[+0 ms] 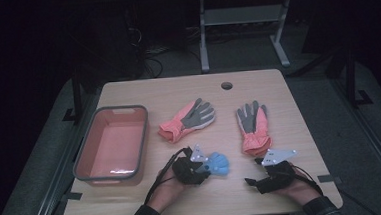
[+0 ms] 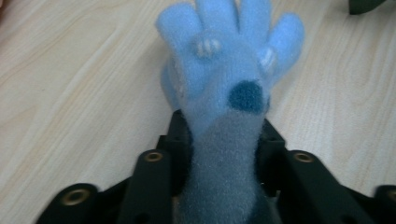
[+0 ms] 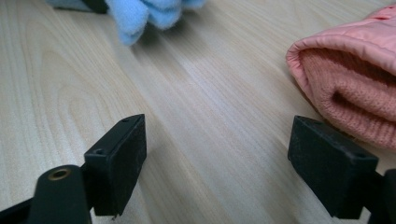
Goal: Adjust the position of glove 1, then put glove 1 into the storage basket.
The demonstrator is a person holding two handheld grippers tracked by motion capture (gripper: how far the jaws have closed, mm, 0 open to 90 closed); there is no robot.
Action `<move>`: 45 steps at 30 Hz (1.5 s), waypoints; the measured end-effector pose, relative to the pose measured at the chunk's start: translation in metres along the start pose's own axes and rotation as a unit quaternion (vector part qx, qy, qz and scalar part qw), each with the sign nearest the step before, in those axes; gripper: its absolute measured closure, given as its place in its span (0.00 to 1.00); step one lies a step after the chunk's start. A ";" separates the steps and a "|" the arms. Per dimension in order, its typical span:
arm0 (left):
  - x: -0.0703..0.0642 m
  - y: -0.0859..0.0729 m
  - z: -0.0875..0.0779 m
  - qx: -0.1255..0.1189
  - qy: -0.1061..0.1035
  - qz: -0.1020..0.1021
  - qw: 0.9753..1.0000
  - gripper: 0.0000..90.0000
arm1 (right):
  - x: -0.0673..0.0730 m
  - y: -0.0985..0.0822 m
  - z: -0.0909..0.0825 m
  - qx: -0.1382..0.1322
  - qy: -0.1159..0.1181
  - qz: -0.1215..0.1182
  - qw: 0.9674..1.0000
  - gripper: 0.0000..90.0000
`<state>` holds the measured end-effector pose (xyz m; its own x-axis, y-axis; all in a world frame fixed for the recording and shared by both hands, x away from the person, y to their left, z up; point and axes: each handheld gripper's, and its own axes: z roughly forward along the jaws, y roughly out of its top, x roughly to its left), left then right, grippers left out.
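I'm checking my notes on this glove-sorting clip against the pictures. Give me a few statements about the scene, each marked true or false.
1. The left gripper is shut on the blue glove. True.
2. The right gripper holds a pink glove. False: its fingers stand apart over bare table, with the near pink glove's cuff beside them.
3. The pink bin has a glove in it. False: no glove lies in it.
4. Two pink gloves with grey palms lie on the table, the far pink glove left of the other. True.
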<state>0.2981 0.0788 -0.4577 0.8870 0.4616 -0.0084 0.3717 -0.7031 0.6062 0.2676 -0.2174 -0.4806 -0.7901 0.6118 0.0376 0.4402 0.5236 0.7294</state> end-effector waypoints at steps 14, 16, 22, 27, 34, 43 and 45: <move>0.011 0.009 -0.022 -0.015 -0.035 -0.041 0.998 0.80 | 0.001 0.000 0.001 0.004 -0.001 0.003 1.000 0.16; 0.014 0.010 -0.025 -0.017 -0.036 -0.040 0.998 0.80 | 0.001 0.000 0.001 0.004 -0.001 0.003 1.000 0.16; 0.021 0.013 -0.041 -0.028 -0.037 -0.058 0.997 0.80 | 0.001 0.000 0.001 0.004 -0.001 0.003 1.000 0.16; 0.029 0.016 -0.062 -0.044 -0.030 -0.076 0.996 0.80 | 0.001 0.001 0.001 0.005 -0.001 0.005 1.000 0.15; 0.047 0.017 -0.090 -0.055 -0.020 -0.098 0.993 0.80 | 0.001 0.001 0.001 0.005 -0.001 0.003 1.000 0.15; 0.069 0.006 -0.125 -0.071 0.002 -0.124 0.990 0.80 | 0.000 0.001 0.002 0.005 0.000 -0.001 1.000 0.15; 0.072 0.003 -0.130 -0.074 0.005 -0.129 0.989 0.80 | 0.000 0.001 0.002 0.005 0.000 -0.001 1.000 0.15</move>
<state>0.3278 0.1804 -0.3529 0.7644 0.6216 -0.1711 0.5408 -0.4736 0.6951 0.2683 -0.2156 -0.4810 -0.7906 0.6112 0.0363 0.4432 0.5304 0.7227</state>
